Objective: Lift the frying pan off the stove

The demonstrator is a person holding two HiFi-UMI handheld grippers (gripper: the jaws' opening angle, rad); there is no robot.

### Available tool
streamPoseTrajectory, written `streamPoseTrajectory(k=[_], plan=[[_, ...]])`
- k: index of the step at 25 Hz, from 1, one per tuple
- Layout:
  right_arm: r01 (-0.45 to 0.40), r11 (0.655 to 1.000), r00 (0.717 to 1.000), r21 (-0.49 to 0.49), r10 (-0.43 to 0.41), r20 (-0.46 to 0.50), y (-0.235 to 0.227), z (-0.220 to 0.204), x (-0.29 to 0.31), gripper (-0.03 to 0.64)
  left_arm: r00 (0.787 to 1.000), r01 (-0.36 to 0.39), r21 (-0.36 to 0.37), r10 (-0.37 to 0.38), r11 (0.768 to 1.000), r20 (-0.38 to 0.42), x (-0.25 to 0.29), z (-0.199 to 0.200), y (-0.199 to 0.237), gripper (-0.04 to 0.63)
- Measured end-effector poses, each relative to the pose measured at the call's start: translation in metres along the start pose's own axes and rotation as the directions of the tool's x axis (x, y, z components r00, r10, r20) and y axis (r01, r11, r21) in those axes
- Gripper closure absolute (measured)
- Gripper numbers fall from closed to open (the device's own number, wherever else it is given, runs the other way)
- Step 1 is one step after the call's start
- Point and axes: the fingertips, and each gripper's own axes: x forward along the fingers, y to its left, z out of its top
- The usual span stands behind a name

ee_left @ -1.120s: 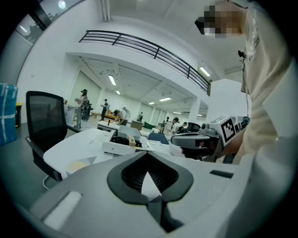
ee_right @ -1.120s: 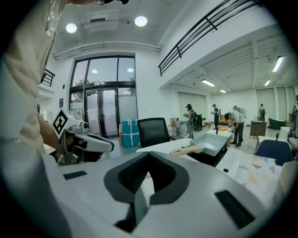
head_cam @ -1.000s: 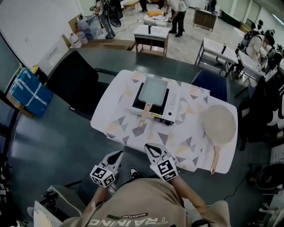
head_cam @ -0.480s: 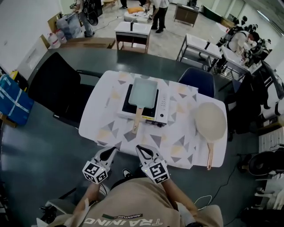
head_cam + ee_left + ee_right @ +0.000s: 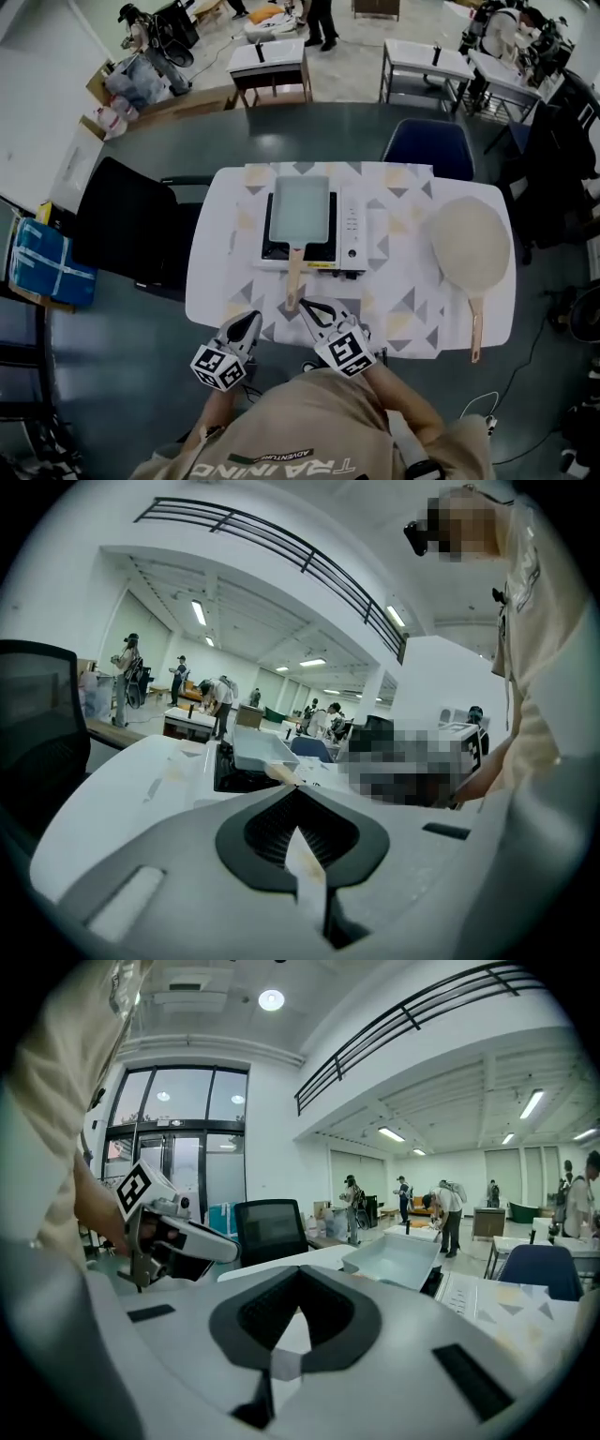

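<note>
Both grippers have closed in on the table (image 5: pixel 214 286) over the last second, and the table now sits square ahead instead of skewed and farther off.

Frying pan (image 5: pixel 300 208): rectangular, pale, flat on the stove (image 5: pixel 352 231) at mid-table. Not yet touched.

Handle (image 5: pixel 294 278): wooden, long axis running from the pan's near edge straight back toward the person. Its free end overhangs the stove front and lies over the patterned cloth.

Right gripper (image 5: pixel 311 307): tips just beside the handle's free end, slightly to its right, pointing roughly along the handle. Jaws together, nothing between them.

Left gripper (image 5: pixel 249 322): at the near table edge, left of the handle line and farther from it than the right. Jaws fully together, empty.

Judgement: the right gripper is the nearer one for the handle. It has to part its jaws before going on, then slide forward along the handle axis so the pads straddle the wood.

Round pan (image 5: pixel 469 246) lies well apart on the right, out of the way.
</note>
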Motion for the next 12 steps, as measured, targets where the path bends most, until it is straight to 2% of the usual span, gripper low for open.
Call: streamPoseTrajectory(k=[5,8,12], plan=[[0.007,0.999,0.999,0.04,-0.009,0.042,-0.023,0.001,0.009,0.614,0.999,-0.025,0.011,0.025,1.0,-0.026,0.027,0.022,0.02,0.595],[0.006,0.998,0.999,0.058,-0.008,0.031,-0.029,-0.008,0.009,0.614,0.999,-0.03,0.036,0.031,0.999,-0.028,0.045,0.034,0.03,0.595],[0.029,0.993,0.999,0.118,-0.032,0.023,-0.033,-0.016,0.006,0.614,0.998,0.014,0.037,-0.012,0.999,-0.055,0.062,0.04,0.03,0.595]])
